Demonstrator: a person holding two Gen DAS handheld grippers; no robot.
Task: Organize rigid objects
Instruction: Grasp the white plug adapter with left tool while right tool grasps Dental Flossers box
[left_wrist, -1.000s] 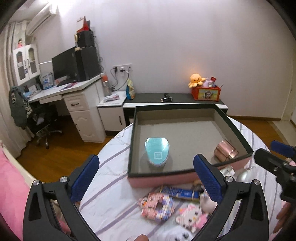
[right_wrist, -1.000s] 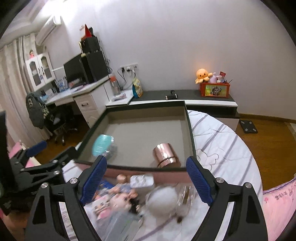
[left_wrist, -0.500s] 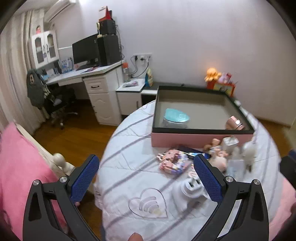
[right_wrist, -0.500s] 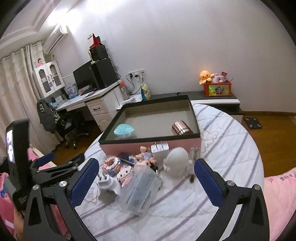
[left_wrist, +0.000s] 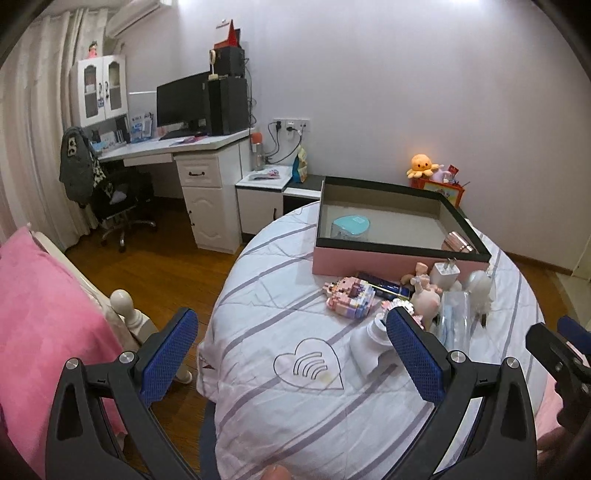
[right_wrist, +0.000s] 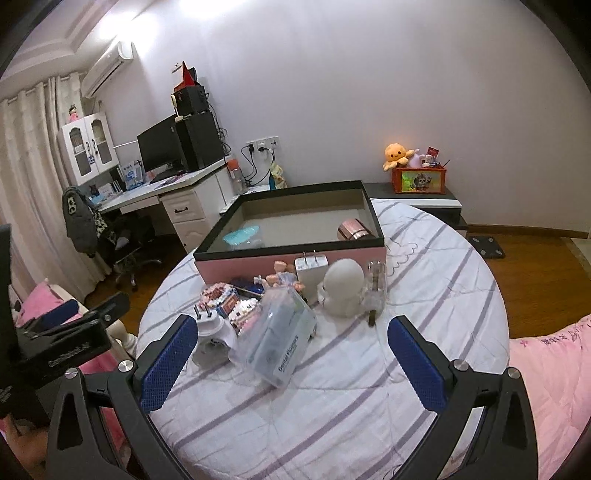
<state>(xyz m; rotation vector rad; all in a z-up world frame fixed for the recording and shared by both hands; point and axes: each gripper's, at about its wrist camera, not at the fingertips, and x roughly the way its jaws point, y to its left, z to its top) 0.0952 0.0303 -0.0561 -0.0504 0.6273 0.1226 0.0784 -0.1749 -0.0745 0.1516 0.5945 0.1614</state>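
Observation:
A pink box with a black rim (right_wrist: 295, 258) (left_wrist: 388, 260) sits on the round table. Inside lie a teal lidded item (right_wrist: 243, 234) (left_wrist: 351, 225) and a copper cup (right_wrist: 352, 229) (left_wrist: 460, 242). In front of the box is a cluster: a white charger (right_wrist: 310, 267), a white round figure (right_wrist: 341, 286), a glass jar (right_wrist: 375, 284), a clear floss-pick pack (right_wrist: 279, 341), block toys (right_wrist: 218, 297), a white plug adapter (right_wrist: 210, 338) (left_wrist: 369, 341). My left gripper (left_wrist: 291, 350) and right gripper (right_wrist: 291, 360) are both open and empty, held back from the cluster.
The table (right_wrist: 332, 387) wears a white cloth with purple stripes. Pink bedding (left_wrist: 44, 314) lies left and also right (right_wrist: 550, 369). A white desk (left_wrist: 184, 155) with monitor and an office chair (left_wrist: 114, 206) stand far left. A low shelf (right_wrist: 417, 195) holds an orange toy box.
Both grippers have pulled back and up from the box. One second ago they hovered at its front edge; now the whole table and cluster show. Both stay open.

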